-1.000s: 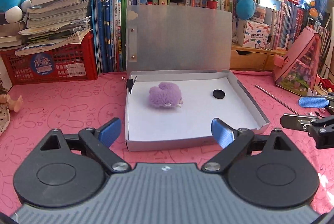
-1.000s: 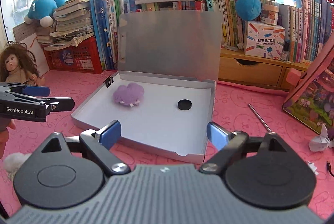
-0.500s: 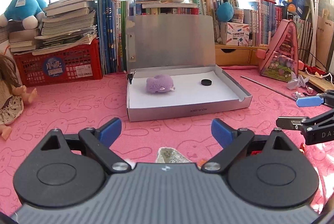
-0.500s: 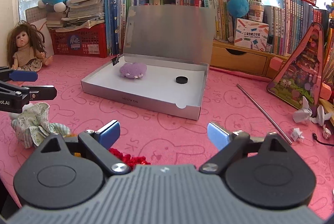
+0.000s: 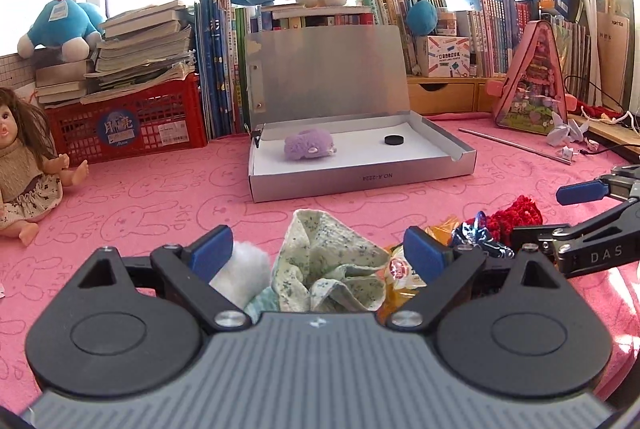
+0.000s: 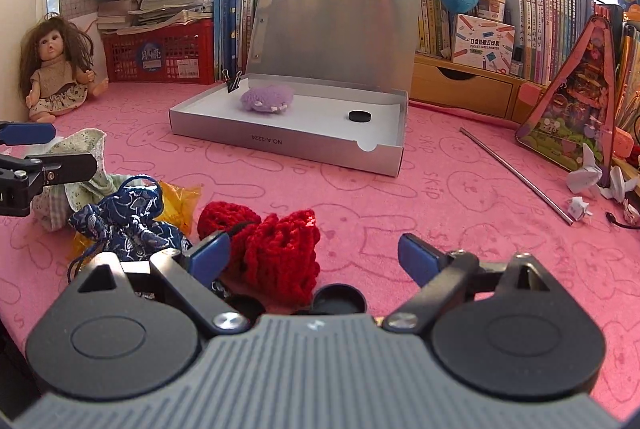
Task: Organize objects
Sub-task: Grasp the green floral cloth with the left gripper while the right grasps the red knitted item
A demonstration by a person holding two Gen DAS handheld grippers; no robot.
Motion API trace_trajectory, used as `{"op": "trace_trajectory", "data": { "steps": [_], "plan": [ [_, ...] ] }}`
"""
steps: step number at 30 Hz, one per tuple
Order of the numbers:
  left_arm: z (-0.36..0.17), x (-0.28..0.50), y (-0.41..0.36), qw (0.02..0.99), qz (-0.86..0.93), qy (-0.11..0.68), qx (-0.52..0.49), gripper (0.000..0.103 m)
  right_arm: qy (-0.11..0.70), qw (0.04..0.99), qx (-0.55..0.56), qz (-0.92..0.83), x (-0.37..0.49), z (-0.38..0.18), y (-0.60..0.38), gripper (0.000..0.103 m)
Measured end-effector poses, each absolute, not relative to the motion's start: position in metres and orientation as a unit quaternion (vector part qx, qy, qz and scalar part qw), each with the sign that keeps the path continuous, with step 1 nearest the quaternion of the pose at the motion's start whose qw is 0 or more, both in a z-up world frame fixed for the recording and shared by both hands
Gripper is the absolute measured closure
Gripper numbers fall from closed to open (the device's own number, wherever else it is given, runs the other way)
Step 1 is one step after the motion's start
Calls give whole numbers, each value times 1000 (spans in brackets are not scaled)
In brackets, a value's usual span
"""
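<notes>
An open silver box [image 5: 360,179] [image 6: 280,145] holds a purple fluffy toy [image 5: 308,145] [image 6: 267,99] and a black disc [image 5: 392,139] [image 6: 358,116]. My left gripper [image 5: 320,253] is open over a green floral cloth [image 5: 332,261] and a white cotton ball [image 5: 244,269]. My right gripper [image 6: 314,251] is open over a red knitted piece [image 6: 276,245]. A dark blue patterned pouch [image 6: 128,217] and a yellow wrapper [image 6: 180,199] lie beside it. Two black discs [image 6: 338,299] lie close under the right gripper.
A doll [image 5: 24,169] sits at the left. A red crate [image 5: 128,121], stacked books and plush toys line the back. A metal rod [image 6: 516,175], paper scraps [image 6: 584,177] and a pink triangular case [image 6: 576,101] are at the right.
Both grippers have pulled back from the box toward the near pile of small items. The cloth, pouch and red knit have come into view under the open fingers.
</notes>
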State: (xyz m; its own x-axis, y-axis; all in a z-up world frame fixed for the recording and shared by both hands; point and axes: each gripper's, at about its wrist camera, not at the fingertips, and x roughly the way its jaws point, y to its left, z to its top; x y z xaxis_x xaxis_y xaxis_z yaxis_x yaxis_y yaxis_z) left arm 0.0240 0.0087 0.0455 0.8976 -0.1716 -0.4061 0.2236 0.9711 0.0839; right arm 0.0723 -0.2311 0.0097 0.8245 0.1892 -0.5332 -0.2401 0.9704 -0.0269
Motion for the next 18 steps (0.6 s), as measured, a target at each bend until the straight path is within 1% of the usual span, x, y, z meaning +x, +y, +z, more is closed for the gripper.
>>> {"op": "trace_trajectory", "data": {
  "steps": [4,7,8,9,11,18],
  "plan": [
    [46,14,6,973,-110,189,72,12,275,954,-47,111,76,7,-228,8],
    [45,9,2,972,-111,188,92,26,274,954,-45,115,80,5,-226,8],
    [44,8,1,970,-111,192,99,34,274,954,-43,116,81,4,-225,8],
    [42,9,0,969,-108,197,103,39,276,953,-40,116,82,3,-225,8],
    [39,13,1,967,-103,208,103,40,278,953,-39,116,85,2,-222,8],
    [28,30,9,961,-108,242,84,40,278,951,-51,124,91,0,-215,8]
  ]
}}
